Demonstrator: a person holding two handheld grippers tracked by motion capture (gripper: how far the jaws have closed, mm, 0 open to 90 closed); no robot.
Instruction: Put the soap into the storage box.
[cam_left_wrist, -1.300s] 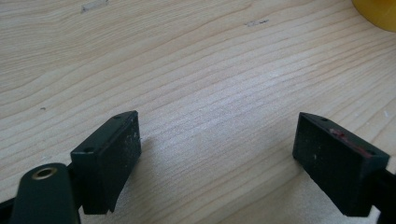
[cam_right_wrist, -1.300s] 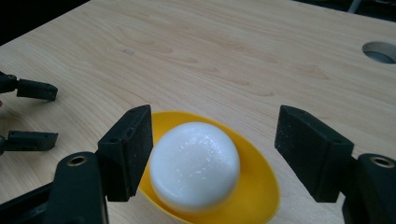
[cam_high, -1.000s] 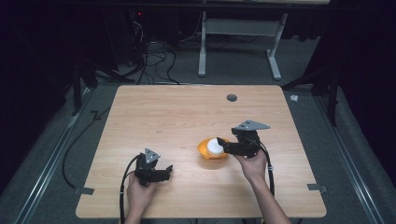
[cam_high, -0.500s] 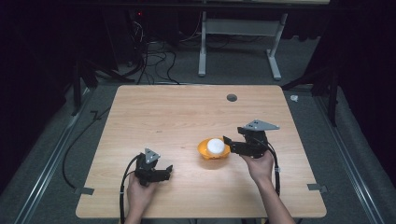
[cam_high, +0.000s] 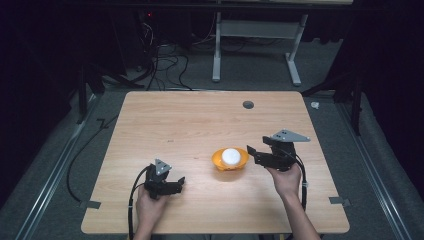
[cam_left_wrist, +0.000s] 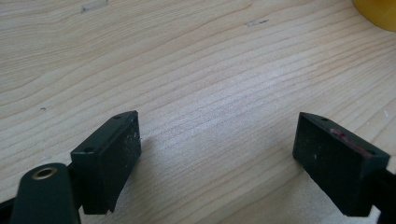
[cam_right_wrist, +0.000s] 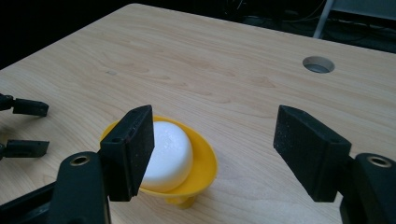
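Observation:
A yellow bowl (cam_high: 241, 162) stands right of the table's middle, with a white ball (cam_high: 231, 156) resting in it. My right gripper (cam_high: 251, 153) hovers just right of the bowl, open, with nothing between its jaws. In the right gripper view the bowl (cam_right_wrist: 205, 161) and ball (cam_right_wrist: 170, 149) sit behind the left jaw, and the gripper (cam_right_wrist: 215, 122) points past them over bare wood. My left gripper (cam_high: 181, 183) rests near the table's front left, open and pointing right. In its own view the gripper (cam_left_wrist: 217, 125) spans bare wood, with the bowl's edge (cam_left_wrist: 379, 11) at top right.
The wooden table (cam_high: 190, 125) has a round cable hole (cam_high: 248, 104) at the back right. Tape tabs (cam_high: 90, 204) mark its front corners. Cables (cam_high: 165, 65) and a white desk frame (cam_high: 255, 50) lie on the dark floor behind.
My right gripper has drawn back to the right, from beside the ball to clear of the bowl's rim. The ball stays in the bowl. The left gripper has not moved.

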